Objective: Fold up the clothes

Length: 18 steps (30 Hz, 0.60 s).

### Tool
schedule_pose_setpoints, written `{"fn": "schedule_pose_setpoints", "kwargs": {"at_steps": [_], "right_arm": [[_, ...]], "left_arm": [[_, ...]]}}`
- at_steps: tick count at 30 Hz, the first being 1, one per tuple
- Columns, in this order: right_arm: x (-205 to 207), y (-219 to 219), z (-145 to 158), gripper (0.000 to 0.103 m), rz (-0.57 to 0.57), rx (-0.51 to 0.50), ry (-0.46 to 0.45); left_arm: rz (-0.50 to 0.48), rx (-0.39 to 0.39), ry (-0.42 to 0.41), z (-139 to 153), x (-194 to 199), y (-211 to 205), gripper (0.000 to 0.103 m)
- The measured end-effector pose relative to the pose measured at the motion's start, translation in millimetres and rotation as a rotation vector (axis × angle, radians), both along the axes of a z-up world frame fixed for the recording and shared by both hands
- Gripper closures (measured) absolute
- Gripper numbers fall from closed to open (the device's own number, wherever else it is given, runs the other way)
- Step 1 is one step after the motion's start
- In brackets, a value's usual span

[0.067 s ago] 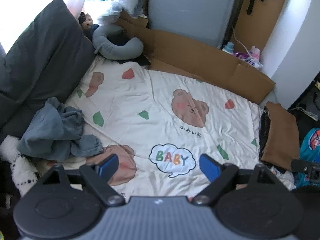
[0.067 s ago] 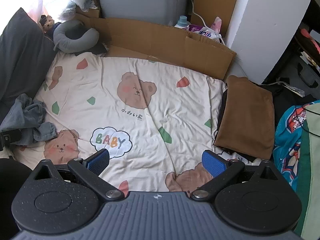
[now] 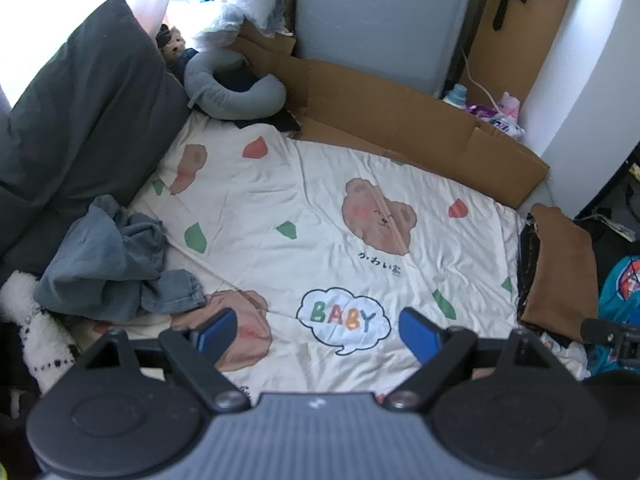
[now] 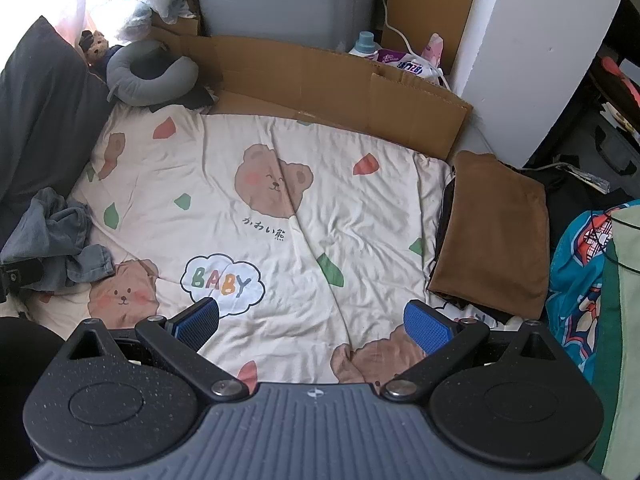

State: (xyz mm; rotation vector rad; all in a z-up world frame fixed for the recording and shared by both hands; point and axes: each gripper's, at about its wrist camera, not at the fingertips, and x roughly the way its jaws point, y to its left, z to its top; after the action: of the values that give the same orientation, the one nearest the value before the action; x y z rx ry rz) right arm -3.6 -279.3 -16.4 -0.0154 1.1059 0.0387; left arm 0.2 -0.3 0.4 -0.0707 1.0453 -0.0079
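Left wrist view shows my left gripper (image 3: pixel 316 330) spread wide and empty over the bear-print sheet (image 3: pixel 320 200), the crumpled grey-blue garment (image 3: pixel 108 264) off to its left, so reaching carelessly might pinch sheet with cloth.

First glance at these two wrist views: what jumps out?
The cream bear-print blanket with its "BABY" cloud fills the middle of both views. A crumpled blue-grey garment lies at its left edge beside the dark grey pillow, and a neatly folded brown garment sits at the right edge. Both the left gripper and the right gripper hang open and empty over the near edge.
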Motion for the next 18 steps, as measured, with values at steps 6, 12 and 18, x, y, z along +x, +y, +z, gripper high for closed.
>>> {"fn": "schedule_pose_setpoints", "kwargs": {"at_steps": [6,12,18], "right_arm": [[-2.0,-1.2,0.7,0.002,0.001,0.011,-0.008],[-3.7,-1.2,1.0,0.002,0.003,0.020,-0.014],[-1.3,-2.6,0.1,0.002,0.002,0.020,-0.014]], "left_arm": [[0.000,0.010,0.000,0.9,0.5,-0.6,0.012],[0.000,0.021,0.000,1.9,1.0,-1.1,0.011],[0.002,0.026,0.003,1.6,2.4,-6.5,0.011]]}}
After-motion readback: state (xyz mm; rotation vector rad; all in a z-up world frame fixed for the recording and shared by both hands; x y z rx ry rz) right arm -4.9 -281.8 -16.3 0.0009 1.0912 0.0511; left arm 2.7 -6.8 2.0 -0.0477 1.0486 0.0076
